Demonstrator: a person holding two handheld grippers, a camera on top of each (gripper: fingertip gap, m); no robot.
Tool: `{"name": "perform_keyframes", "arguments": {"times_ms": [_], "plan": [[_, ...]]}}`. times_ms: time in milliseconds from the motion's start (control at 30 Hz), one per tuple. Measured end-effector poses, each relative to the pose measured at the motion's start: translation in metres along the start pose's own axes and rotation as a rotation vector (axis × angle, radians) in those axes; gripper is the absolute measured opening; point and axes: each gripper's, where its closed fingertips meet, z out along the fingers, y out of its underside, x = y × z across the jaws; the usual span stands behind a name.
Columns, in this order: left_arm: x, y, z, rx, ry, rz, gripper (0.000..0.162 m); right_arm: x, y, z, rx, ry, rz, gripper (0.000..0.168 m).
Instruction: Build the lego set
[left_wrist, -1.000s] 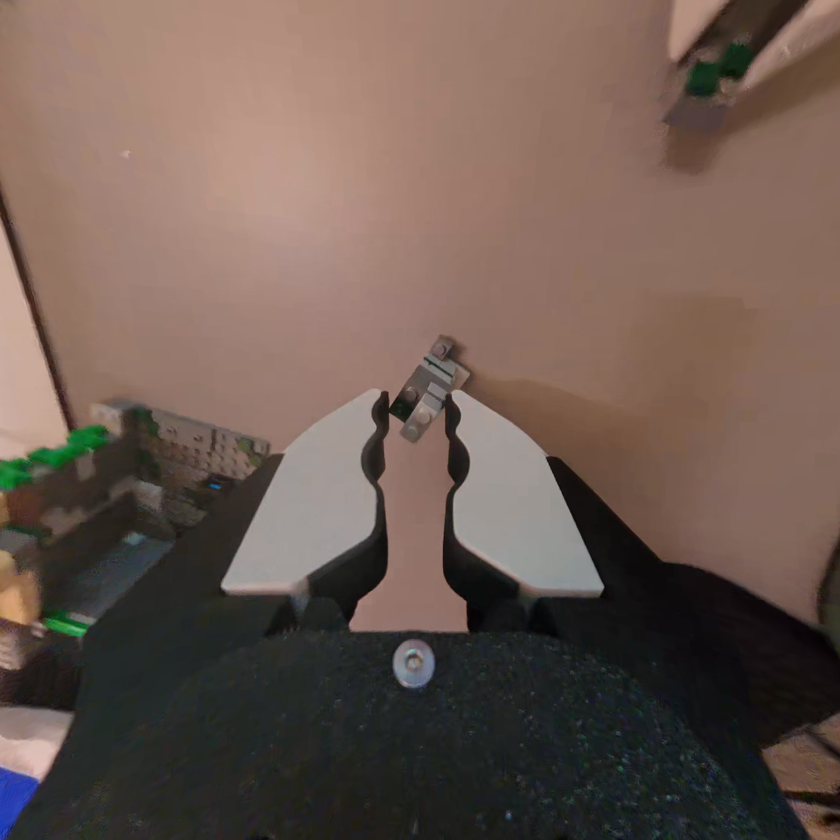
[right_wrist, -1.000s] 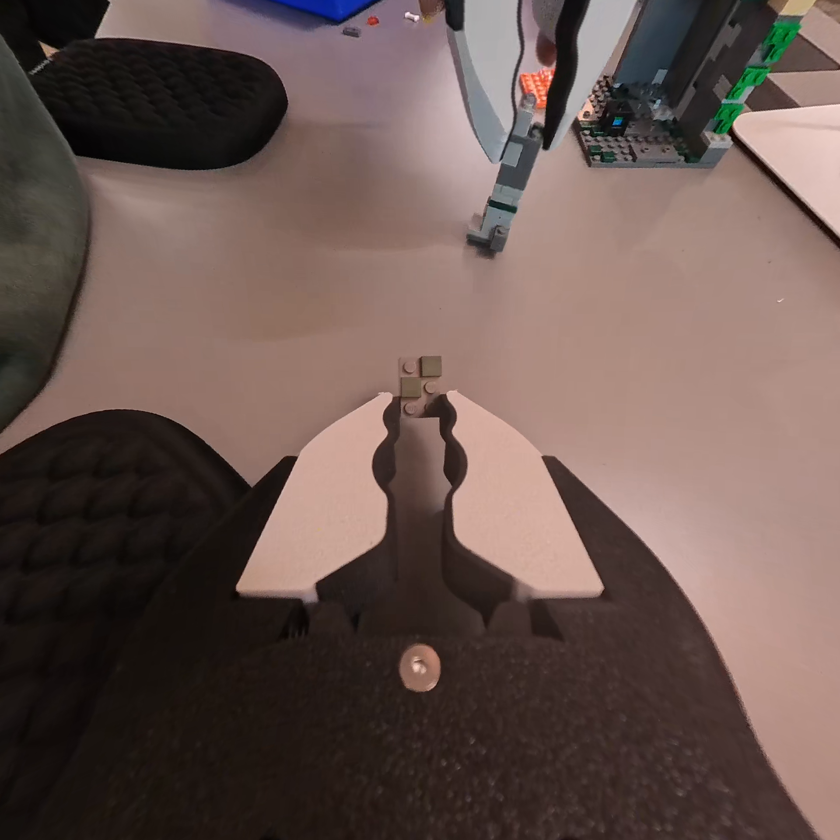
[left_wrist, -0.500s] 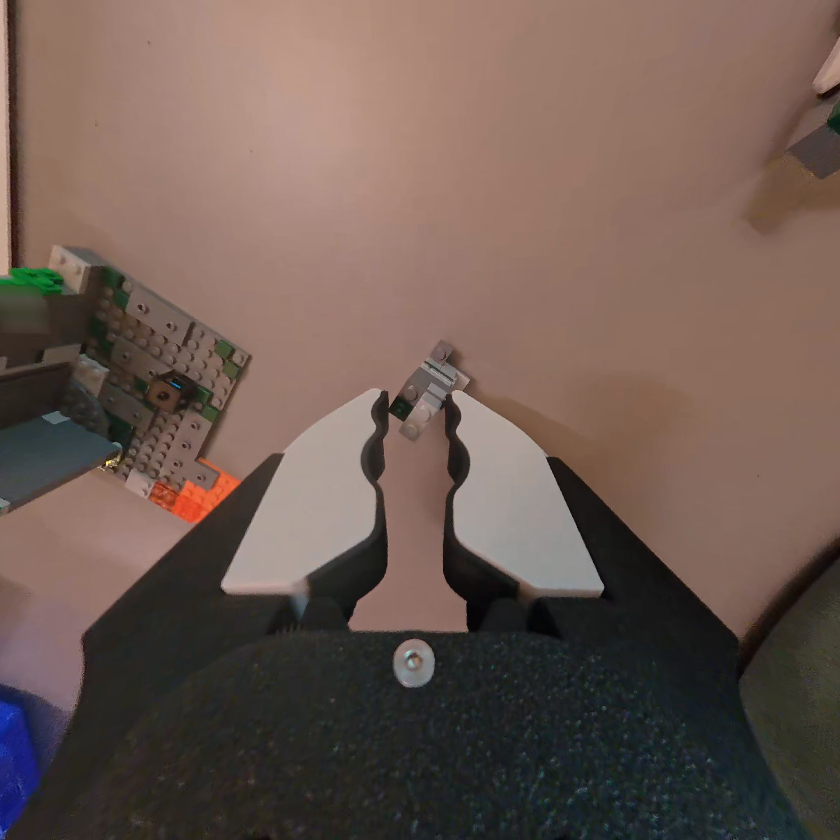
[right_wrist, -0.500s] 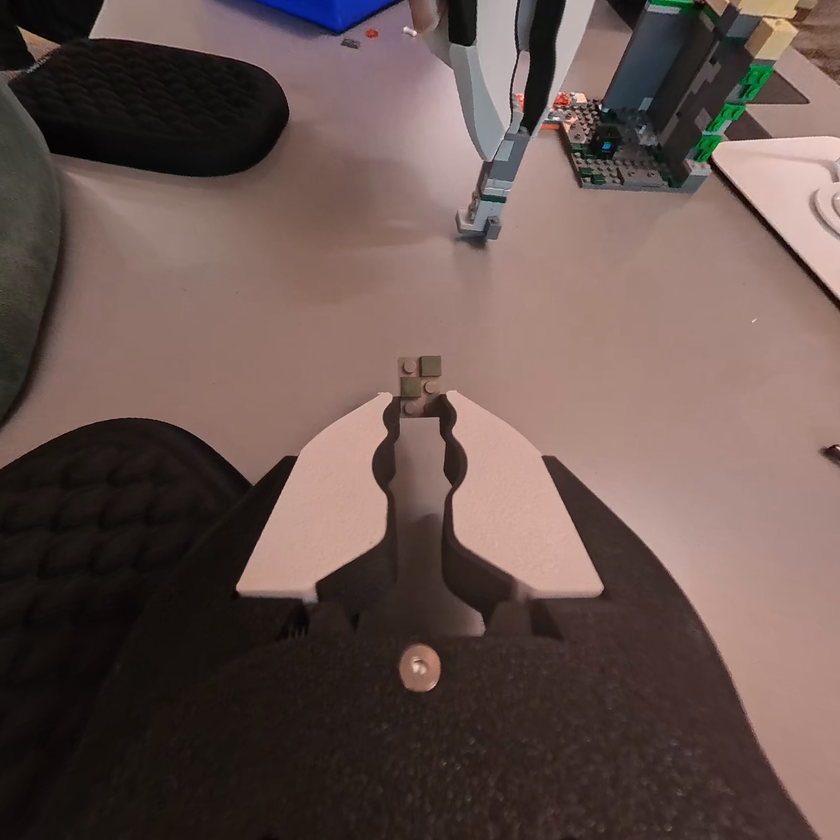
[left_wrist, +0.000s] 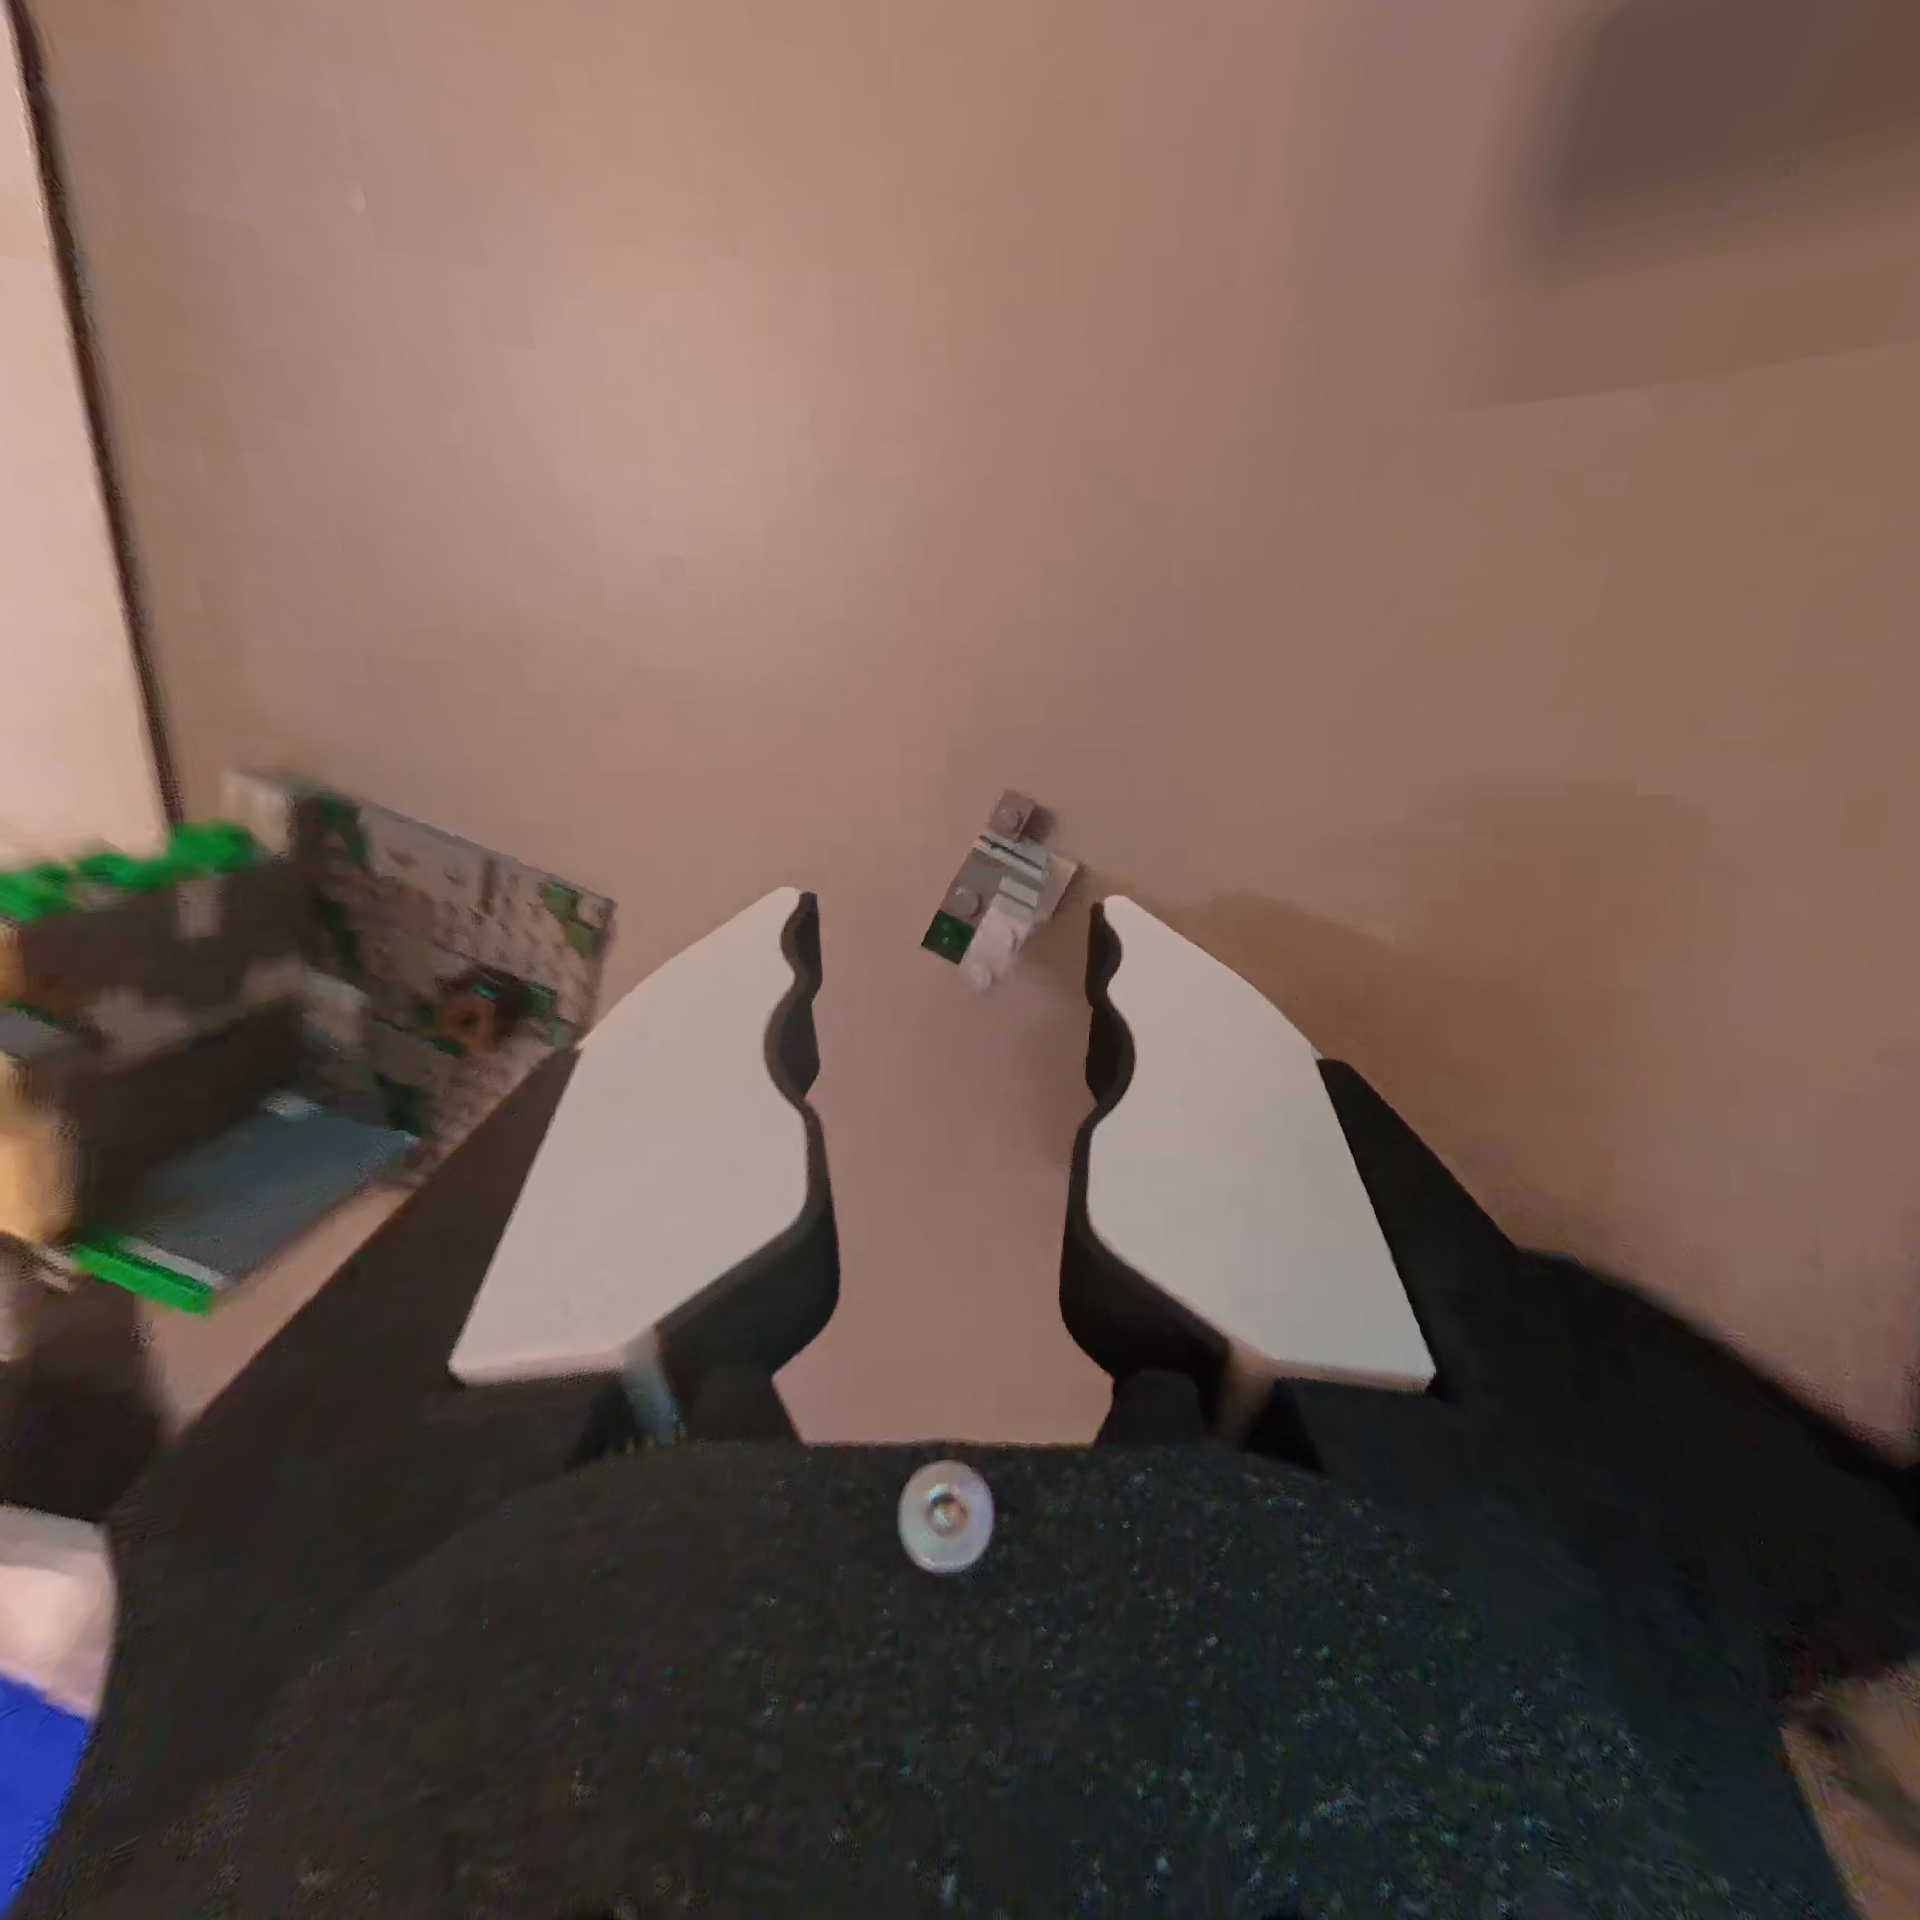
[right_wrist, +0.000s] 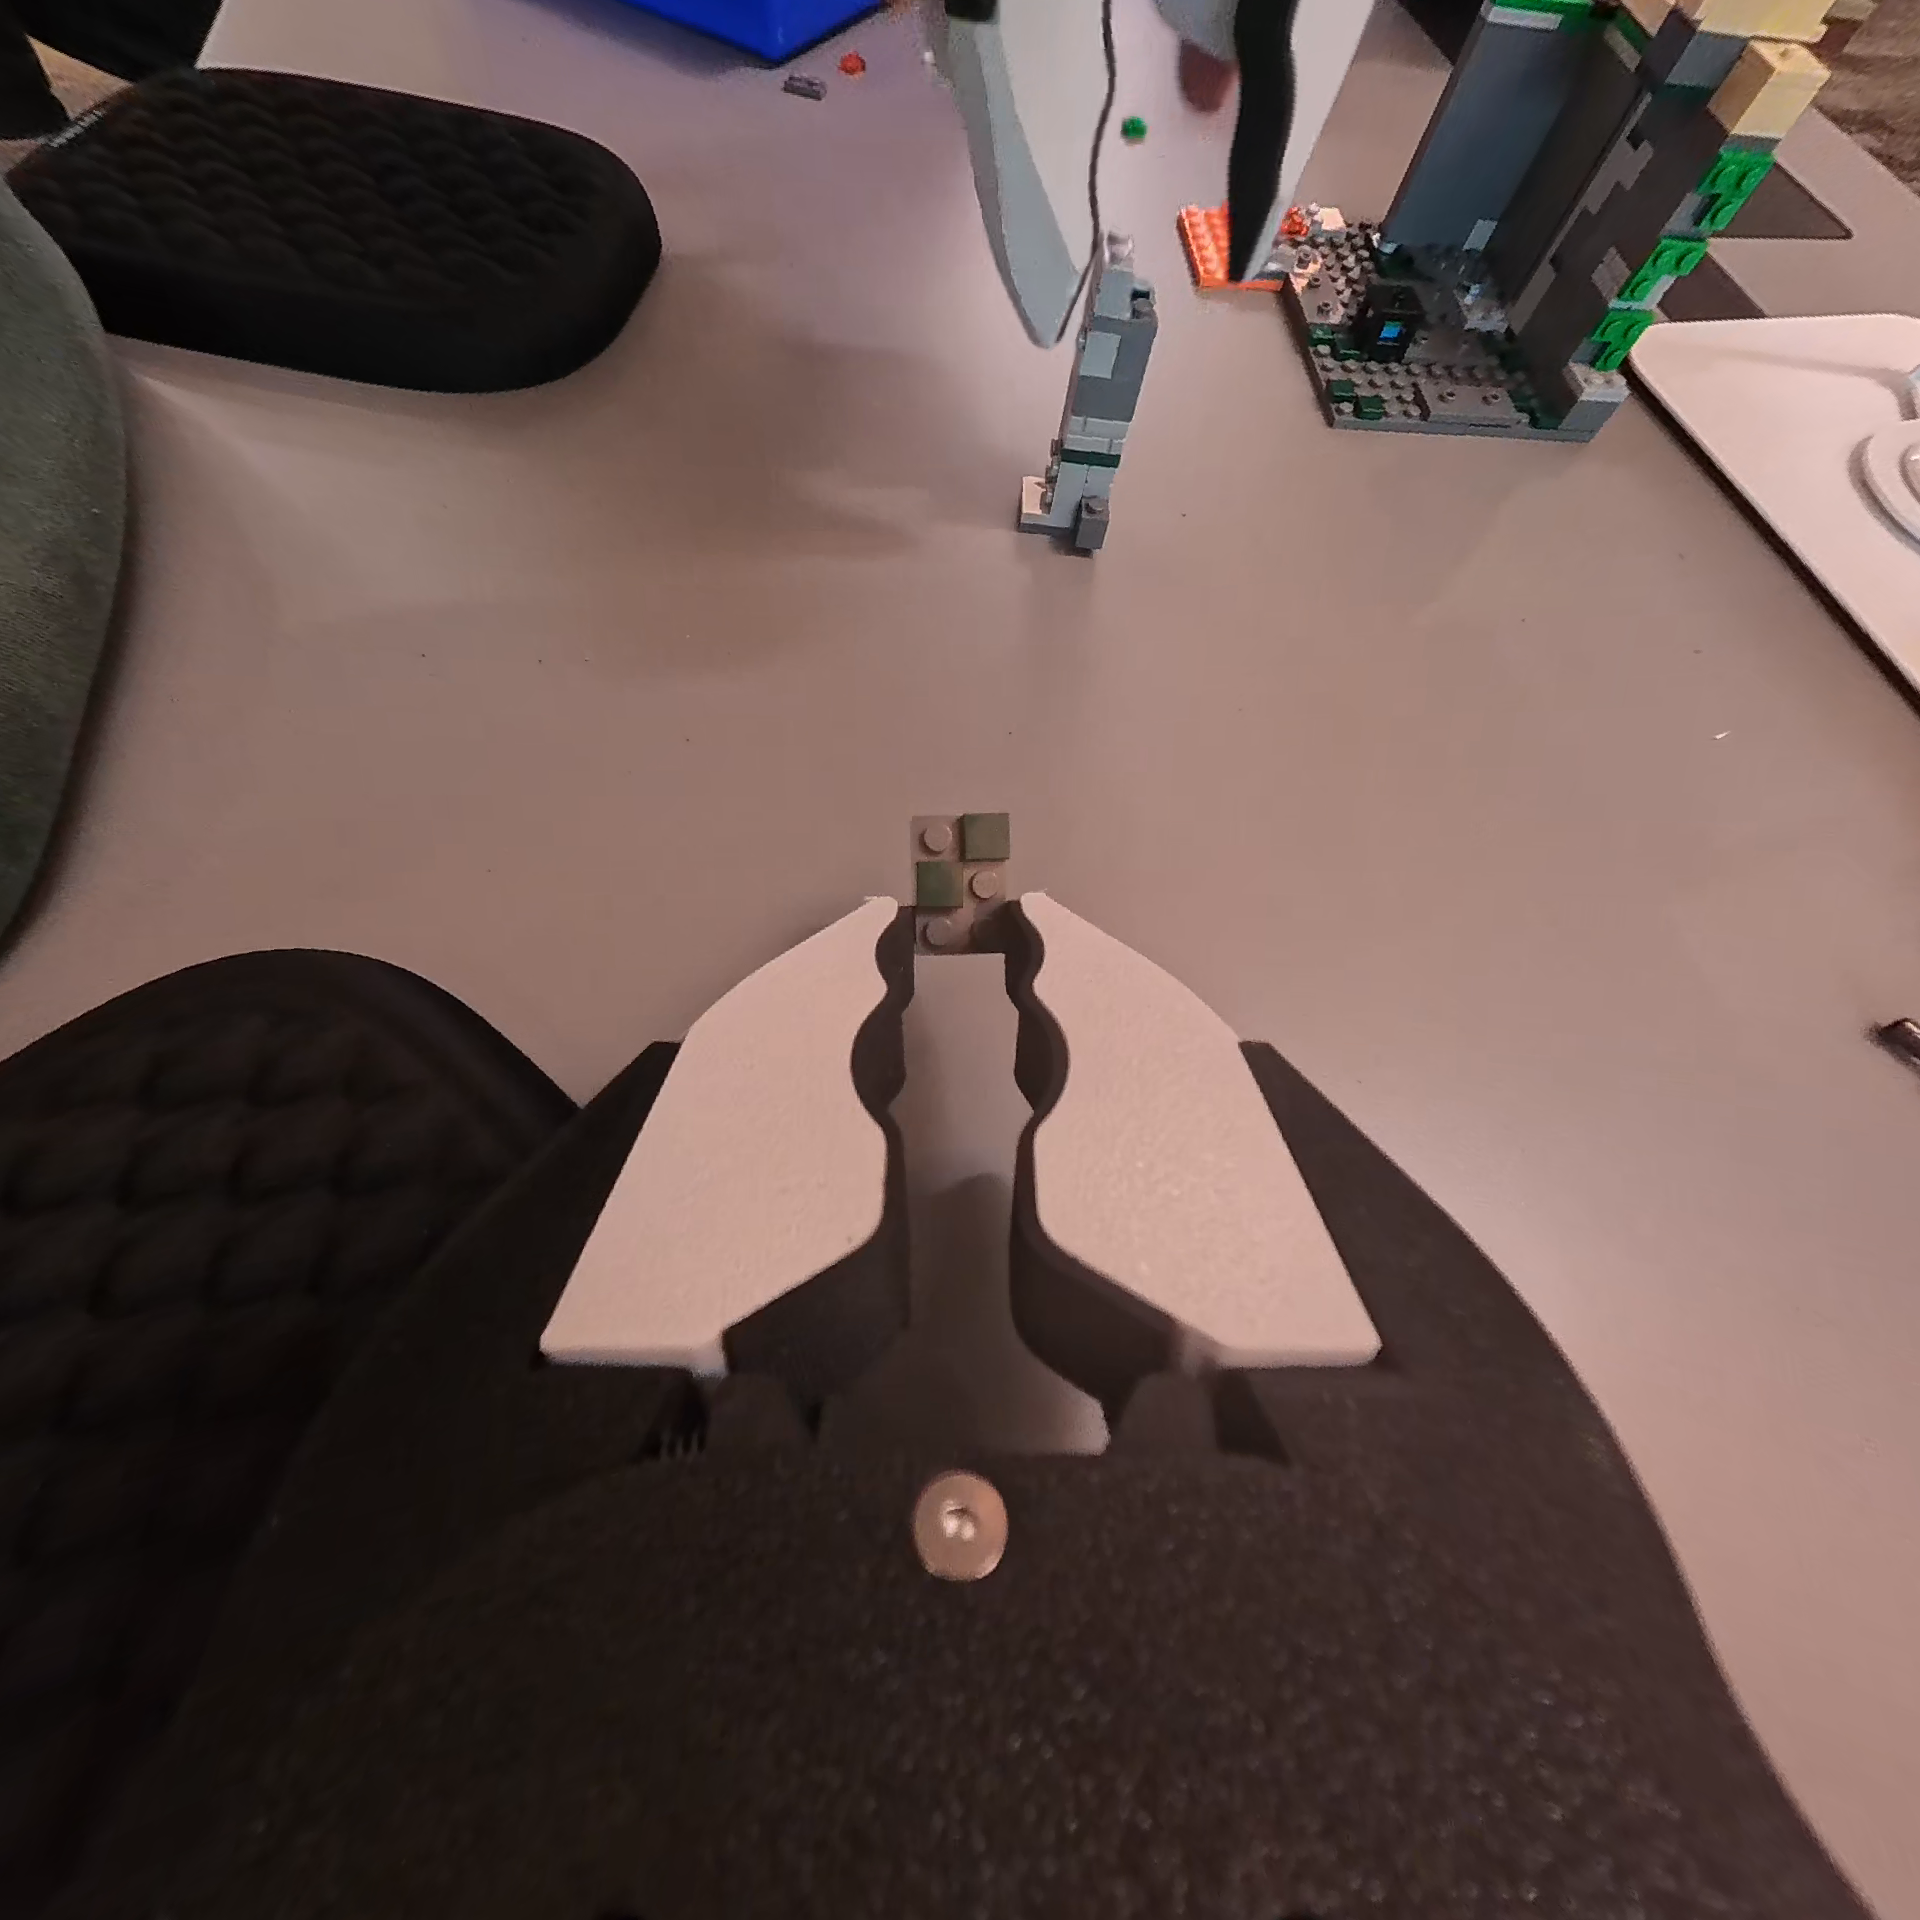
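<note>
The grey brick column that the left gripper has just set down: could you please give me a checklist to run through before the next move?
1. Left gripper open: ok, jaws spread wide.
2. Grey brick column free of the fingers: ok in the left wrist view; in the right wrist view one finger looks very close to its top, contact cannot tell.
3. Column standing upright on the table: ok, its foot rests on the surface.
4. Right gripper shut on the small grey and green plate: ok.
5. Big model clear of the column: ok, a gap lies between them.
6. Plate's studs face up: ok.
</note>
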Motion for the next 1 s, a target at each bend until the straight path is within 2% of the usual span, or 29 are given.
{"name": "perform_keyframes", "arguments": {"times_ms": [100,233,300,400,533,633,733,867,1000], "plan": [[0.003,-0.001,-0.005,0.022,-0.015,0.308,0.046,-0.001,0.001,0.001,-0.001,-0.005,0.003,0.016],[0.015,0.003,0.0,0.029,0.047,0.578,0.044,-0.002,0.004,0.004,-0.014,-0.014,0.003,0.016],[0.016,0.007,0.003,0.016,0.071,0.678,0.043,-0.003,0.004,0.004,-0.018,-0.018,0.0,0.016],[0.01,0.009,0.006,-0.019,0.083,0.726,0.043,-0.003,0.005,0.004,-0.019,-0.019,0.0,0.016],[0.003,0.01,0.008,-0.048,0.108,0.686,0.035,-0.003,0.005,0.004,-0.019,-0.017,0.002,0.016],[0.005,0.011,0.009,-0.064,0.134,0.64,0.019,-0.002,0.005,0.003,-0.017,-0.017,0.002,0.016],[0.006,0.009,0.009,-0.069,0.134,0.566,0.017,-0.002,0.005,0.003,-0.02,-0.016,0.002,0.016],[0.004,0.007,0.009,-0.109,0.094,0.37,0.017,-0.002,0.005,0.003,-0.018,-0.016,0.003,0.016],[0.021,0.0,0.006,-0.099,0.157,0.123,0.017,-0.003,0.004,0.003,-0.017,-0.018,-0.001,0.016]]}}
